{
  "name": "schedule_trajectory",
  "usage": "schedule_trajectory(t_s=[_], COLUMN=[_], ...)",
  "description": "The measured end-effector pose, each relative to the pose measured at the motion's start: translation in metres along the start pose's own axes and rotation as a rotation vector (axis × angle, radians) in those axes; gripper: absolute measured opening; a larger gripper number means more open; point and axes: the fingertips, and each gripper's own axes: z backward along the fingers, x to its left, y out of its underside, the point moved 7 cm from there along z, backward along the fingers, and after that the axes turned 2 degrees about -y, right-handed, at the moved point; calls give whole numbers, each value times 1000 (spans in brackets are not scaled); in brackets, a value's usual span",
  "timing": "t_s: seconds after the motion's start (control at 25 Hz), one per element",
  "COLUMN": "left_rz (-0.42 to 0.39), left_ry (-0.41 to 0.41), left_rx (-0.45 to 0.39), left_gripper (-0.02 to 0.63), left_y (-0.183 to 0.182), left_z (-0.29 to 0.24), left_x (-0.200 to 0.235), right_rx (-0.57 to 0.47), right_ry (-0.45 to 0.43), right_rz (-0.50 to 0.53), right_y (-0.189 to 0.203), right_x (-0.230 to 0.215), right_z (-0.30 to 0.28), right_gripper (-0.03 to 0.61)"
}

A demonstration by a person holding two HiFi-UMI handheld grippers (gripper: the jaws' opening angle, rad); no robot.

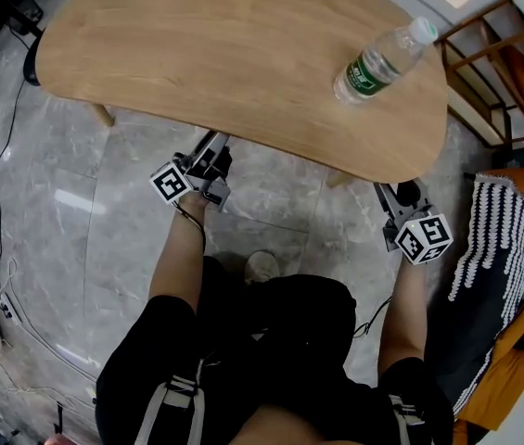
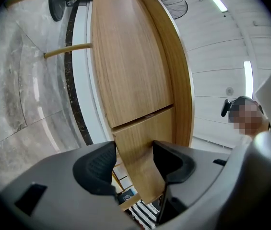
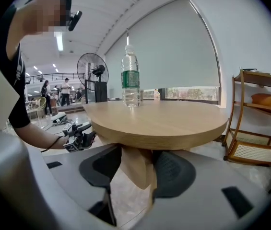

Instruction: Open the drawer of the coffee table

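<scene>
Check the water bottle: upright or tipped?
Upright. The water bottle stands on its base on the coffee table, cap up.

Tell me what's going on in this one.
A person holds a gripper in each hand at the near edge of the coffee table. The left gripper is under the top's edge, jaws apart at the drawer front, which looks shut. The right gripper faces a table leg; grip unclear. A water bottle stands on top.
</scene>
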Motion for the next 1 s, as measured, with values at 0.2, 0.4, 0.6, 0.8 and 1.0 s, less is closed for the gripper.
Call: schedule_trajectory(t_s=[0.2, 0.4, 0.6, 0.8, 1.0], left_rz=[14, 39, 49, 69, 95], left_ry=[-13, -18, -31, -61, -66], left_rx=[12, 25, 64, 83, 94], left_gripper=[249, 247, 245, 247, 245], left_y=[4, 12, 19, 27, 36], left_z=[17, 37, 59, 80, 101], left_x=[-10, -24, -39, -58, -75], right_rx=[17, 47, 60, 63, 69], right_ry=[-16, -28, -37, -36, -35], right_rz=[9, 16, 10, 1, 8], right_y=[4, 6, 13, 19, 24], right_x=[12, 29, 48, 66, 84], right_z=[9, 25, 43, 61, 81], right_gripper=[222, 219, 216, 216, 216])
